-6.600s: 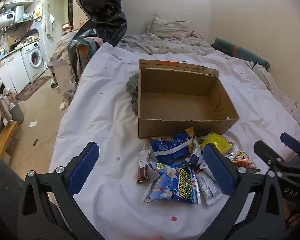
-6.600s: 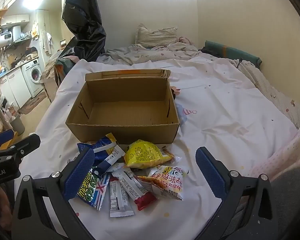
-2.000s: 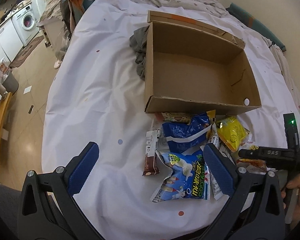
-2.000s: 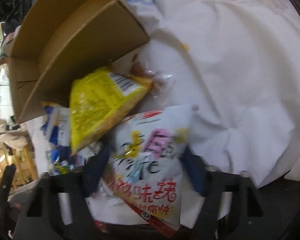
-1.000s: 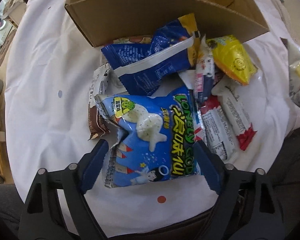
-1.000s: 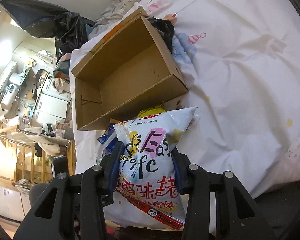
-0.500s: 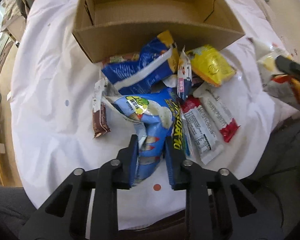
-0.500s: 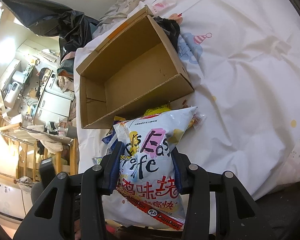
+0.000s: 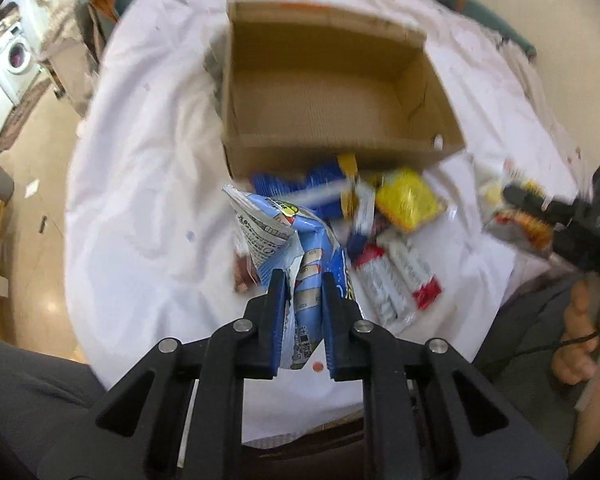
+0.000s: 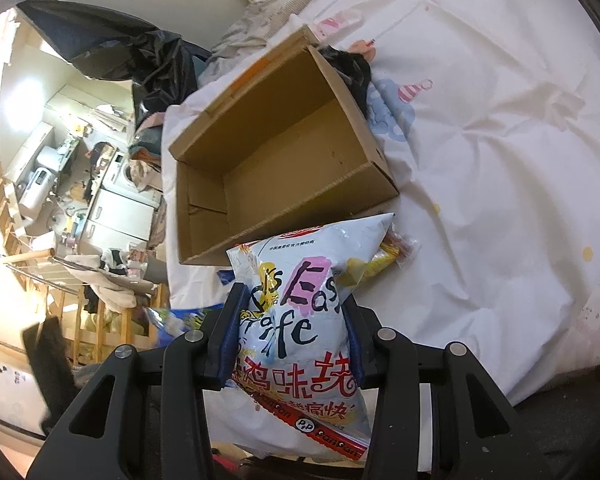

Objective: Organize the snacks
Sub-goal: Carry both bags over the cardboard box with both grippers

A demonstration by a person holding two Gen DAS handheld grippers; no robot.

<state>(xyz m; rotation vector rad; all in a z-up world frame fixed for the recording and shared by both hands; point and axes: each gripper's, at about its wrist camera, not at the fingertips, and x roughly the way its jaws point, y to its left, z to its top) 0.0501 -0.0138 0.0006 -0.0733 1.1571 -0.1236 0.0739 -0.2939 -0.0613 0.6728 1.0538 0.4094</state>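
Transfer step: left gripper clamps the blue snack bag, right gripper clamps the white chip bag; next, both likely go over the cardboard box and release.

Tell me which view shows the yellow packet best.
The left wrist view: the yellow packet lies whole, though blurred, before the box. In the right wrist view only a yellow edge peeks out behind the white bag held by the right gripper.

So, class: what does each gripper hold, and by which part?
The left gripper pinches the blue snack bag at its lower end; the right gripper clamps the white snack bag across its middle.
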